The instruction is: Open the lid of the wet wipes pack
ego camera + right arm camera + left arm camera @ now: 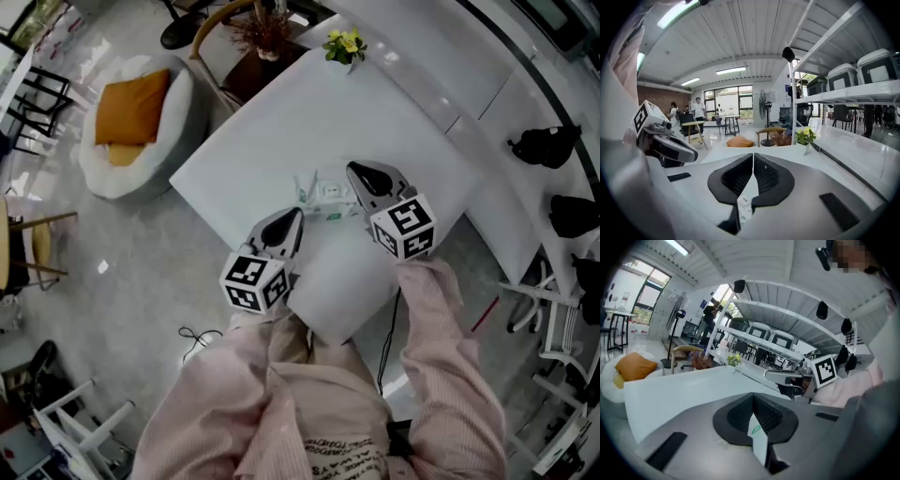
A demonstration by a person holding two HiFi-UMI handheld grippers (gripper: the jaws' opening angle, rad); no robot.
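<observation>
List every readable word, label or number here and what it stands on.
Wet wipes pack: print too small to read.
White tab in the right gripper: label too blurred.
Shirt: print blurred.
Marker cubes: patterns only, no words.

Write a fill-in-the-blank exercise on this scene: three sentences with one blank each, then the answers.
1. The left gripper and the right gripper are each shut on the wet wipes pack, over a ____ table.
2. The small plant at the table's far corner has ____ flowers.
3. The cushion on the round white seat is ____.

Missing words: white; yellow; orange.
</observation>
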